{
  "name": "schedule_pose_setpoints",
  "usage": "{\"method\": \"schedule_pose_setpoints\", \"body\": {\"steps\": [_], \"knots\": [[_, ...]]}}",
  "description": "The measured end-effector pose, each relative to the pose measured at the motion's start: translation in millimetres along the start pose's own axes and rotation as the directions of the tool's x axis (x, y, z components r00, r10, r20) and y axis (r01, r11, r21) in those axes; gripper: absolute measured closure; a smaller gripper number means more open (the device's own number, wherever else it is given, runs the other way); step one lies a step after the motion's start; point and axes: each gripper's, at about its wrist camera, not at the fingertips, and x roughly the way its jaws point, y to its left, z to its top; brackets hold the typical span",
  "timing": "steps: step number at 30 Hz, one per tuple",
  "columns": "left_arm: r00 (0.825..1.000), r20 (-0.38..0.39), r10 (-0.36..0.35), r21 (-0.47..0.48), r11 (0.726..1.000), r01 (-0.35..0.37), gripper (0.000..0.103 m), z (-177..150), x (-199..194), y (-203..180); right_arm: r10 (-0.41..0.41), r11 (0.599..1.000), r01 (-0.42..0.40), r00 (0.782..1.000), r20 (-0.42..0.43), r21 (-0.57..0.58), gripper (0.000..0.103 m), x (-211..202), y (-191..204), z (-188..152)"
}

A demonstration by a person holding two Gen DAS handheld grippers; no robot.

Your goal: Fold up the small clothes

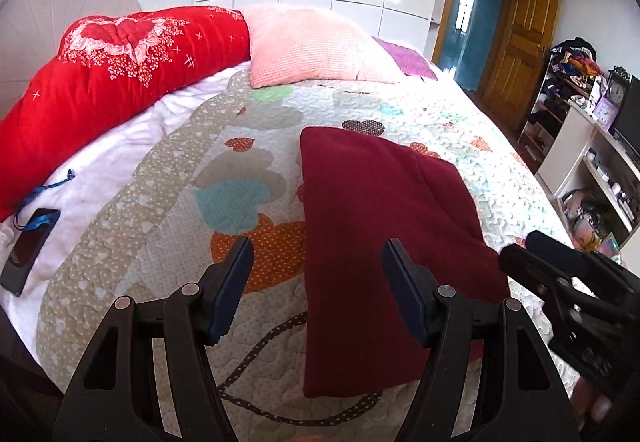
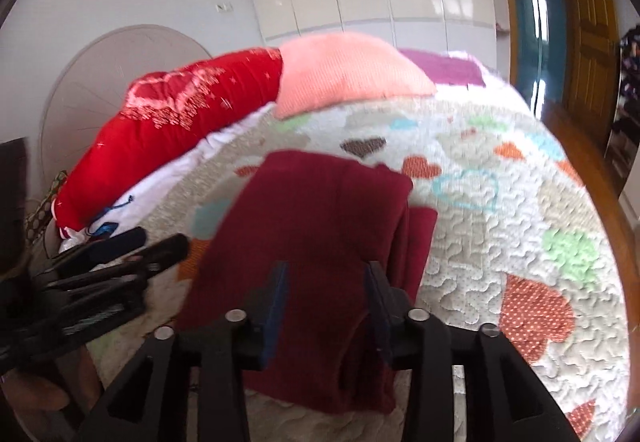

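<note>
A dark red garment point(image 1: 380, 222) point(image 2: 320, 209) lies folded into a long strip on the heart-patterned quilt point(image 1: 160, 242) point(image 2: 500, 222) of a bed. My left gripper point(image 1: 319, 246) hovers open over the strip's near left edge, with nothing gripped. In the left wrist view my right gripper point(image 1: 522, 244) comes in from the right, beside the garment's right edge. The right wrist view shows its jaws point(image 2: 327, 268) partly apart above the near end of the garment, pads clear of the cloth. In that view my left gripper point(image 2: 160, 238) is at the left, beside the garment.
A red padded cover point(image 1: 112, 81) and a pink pillow point(image 1: 312, 45) lie at the head of the bed. A dark phone point(image 1: 28, 246) with a blue cord rests on the white sheet at left. Shelves and a desk point(image 1: 592, 145) stand to the right, past the bed's edge.
</note>
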Motion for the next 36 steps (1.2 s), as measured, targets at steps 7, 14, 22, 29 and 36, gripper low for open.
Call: {"method": "schedule_pose_setpoints", "body": {"steps": [7,14,22,29,36], "knots": [[0.997,0.072,0.019,0.014,1.000,-0.020,0.036,4,-23,-1,-0.029,0.999,0.031,0.998,0.051,-0.034,0.057,-25,17,-2],[0.993,0.114,0.037,0.034,0.999,-0.041,0.036,6,-33,-1,-0.031,0.999,0.033,0.999,0.042,-0.037,0.056,-22,19,0],[0.992,0.122,0.041,0.037,0.998,-0.046,0.036,2,-34,-1,-0.022,0.999,0.023,0.999,0.031,-0.031,0.056,-17,19,-4],[0.992,0.118,0.041,0.038,0.998,-0.046,0.036,0,-32,-2,-0.016,0.999,0.017,0.999,0.029,-0.036,0.056,-16,22,-5],[0.993,0.113,0.044,0.035,0.998,-0.048,0.036,-2,-30,-2,-0.011,0.999,0.012,1.000,0.020,-0.031,0.056,-13,23,-7]]}}
